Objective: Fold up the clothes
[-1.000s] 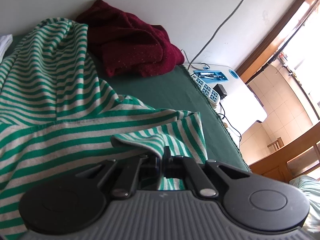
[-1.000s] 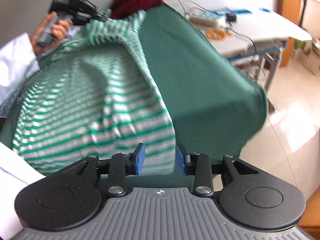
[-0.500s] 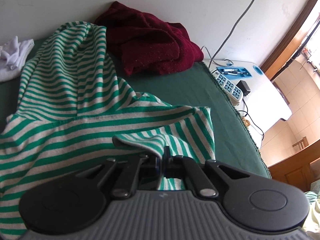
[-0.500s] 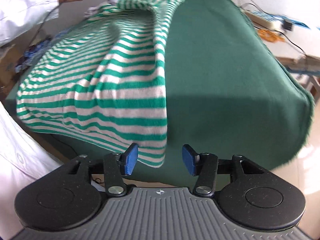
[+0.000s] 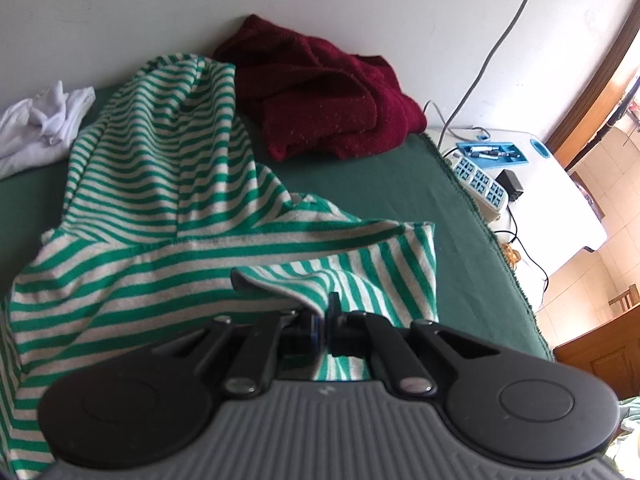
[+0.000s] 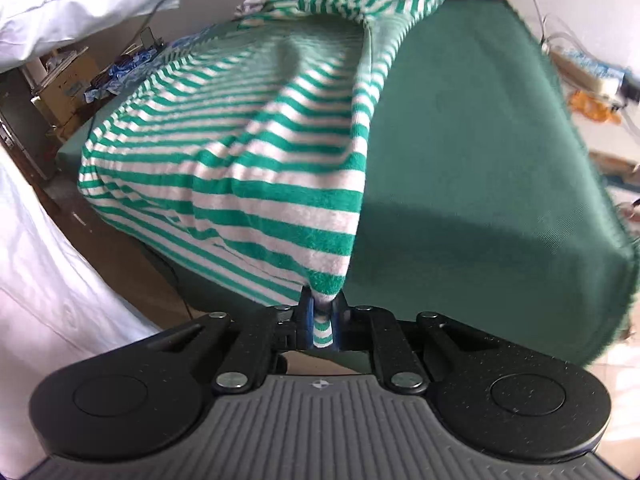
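Left gripper [image 5: 323, 322]: clamped on a striped shirt [image 5: 152, 216] fold.
Right gripper [image 6: 322, 322]: jaws just closed, pinching the shirt's corner.
Bench [image 6: 480, 152]: green-covered.

Your work surface is a table covered with a dark green cloth [image 5: 448, 216], its frayed edge hanging over the side. Directly on the cloth lie a green-and-white striped garment [image 5: 160, 184], a crumpled maroon garment [image 5: 320, 108] against the wall, and a bunched white cloth [image 5: 40, 120] at the far left. The striped garment's lower hem hangs over the near edge.
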Action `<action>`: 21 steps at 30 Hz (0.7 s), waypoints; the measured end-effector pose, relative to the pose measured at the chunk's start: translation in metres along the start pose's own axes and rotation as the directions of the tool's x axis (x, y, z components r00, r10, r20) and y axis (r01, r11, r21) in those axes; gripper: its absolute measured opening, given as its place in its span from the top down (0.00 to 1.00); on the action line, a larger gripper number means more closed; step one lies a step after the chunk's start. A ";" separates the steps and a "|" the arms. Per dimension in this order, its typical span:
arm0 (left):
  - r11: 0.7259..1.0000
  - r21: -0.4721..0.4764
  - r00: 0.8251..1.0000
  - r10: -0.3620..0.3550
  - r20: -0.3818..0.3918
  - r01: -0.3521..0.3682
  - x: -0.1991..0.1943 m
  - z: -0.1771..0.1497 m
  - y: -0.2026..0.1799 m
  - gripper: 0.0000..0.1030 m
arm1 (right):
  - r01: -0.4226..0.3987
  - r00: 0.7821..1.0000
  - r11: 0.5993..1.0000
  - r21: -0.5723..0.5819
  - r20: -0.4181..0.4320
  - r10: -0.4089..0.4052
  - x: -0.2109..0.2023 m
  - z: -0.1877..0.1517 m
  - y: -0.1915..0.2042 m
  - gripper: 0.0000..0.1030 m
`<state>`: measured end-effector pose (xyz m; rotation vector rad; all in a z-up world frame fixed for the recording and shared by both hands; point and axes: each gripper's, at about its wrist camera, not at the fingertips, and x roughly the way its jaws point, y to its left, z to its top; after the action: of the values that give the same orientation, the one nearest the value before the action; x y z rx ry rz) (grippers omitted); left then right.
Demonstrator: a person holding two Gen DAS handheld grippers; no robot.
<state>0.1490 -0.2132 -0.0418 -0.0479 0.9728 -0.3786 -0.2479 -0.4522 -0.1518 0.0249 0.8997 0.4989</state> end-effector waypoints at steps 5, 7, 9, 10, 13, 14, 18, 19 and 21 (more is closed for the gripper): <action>0.999 0.036 0.999 -0.026 0.024 0.025 -0.016 0.014 0.001 1.00 | 0.089 0.996 0.995 -0.052 -0.008 -0.089 -0.019 0.014 0.035 0.92; 0.998 0.042 0.999 -0.044 0.018 0.043 -0.019 0.020 0.005 1.00 | 0.109 0.994 0.991 -0.074 -0.014 -0.110 -0.024 0.020 0.053 0.92; 0.997 0.051 0.998 -0.060 0.007 0.060 -0.021 0.024 0.010 1.00 | 0.123 0.991 0.987 -0.107 -0.041 -0.128 -0.022 0.027 0.073 0.95; 0.996 0.055 0.997 -0.071 0.003 0.071 -0.023 0.025 0.014 1.00 | 0.131 0.989 0.984 -0.122 -0.050 -0.138 -0.020 0.031 0.082 0.95; 0.992 0.071 0.995 -0.100 -0.012 0.100 -0.028 0.025 0.027 1.00 | 0.148 0.984 0.978 -0.144 -0.079 -0.161 -0.012 0.040 0.107 0.95; 0.992 0.077 0.995 -0.103 -0.017 0.104 -0.029 0.025 0.031 1.00 | 0.160 0.981 0.975 -0.153 -0.089 -0.175 -0.008 0.042 0.114 0.96; 0.991 0.077 0.994 -0.102 -0.038 0.105 -0.030 0.021 0.058 1.00 | 0.187 0.971 0.974 -0.127 -0.128 -0.203 0.007 0.047 0.131 0.96; 0.992 0.075 0.994 -0.099 -0.042 0.102 -0.030 0.019 0.065 1.00 | 0.196 0.968 0.973 -0.119 -0.138 -0.211 0.011 0.047 0.135 0.96; 0.993 0.064 0.995 -0.093 -0.048 0.096 -0.030 0.015 0.079 1.00 | 0.203 0.965 0.974 -0.097 -0.150 -0.216 0.018 0.047 0.140 0.97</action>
<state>0.1693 -0.1312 -0.0257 -0.0248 1.0044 -0.5006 -0.2601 -0.3116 -0.1038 -0.1847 1.0251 0.3416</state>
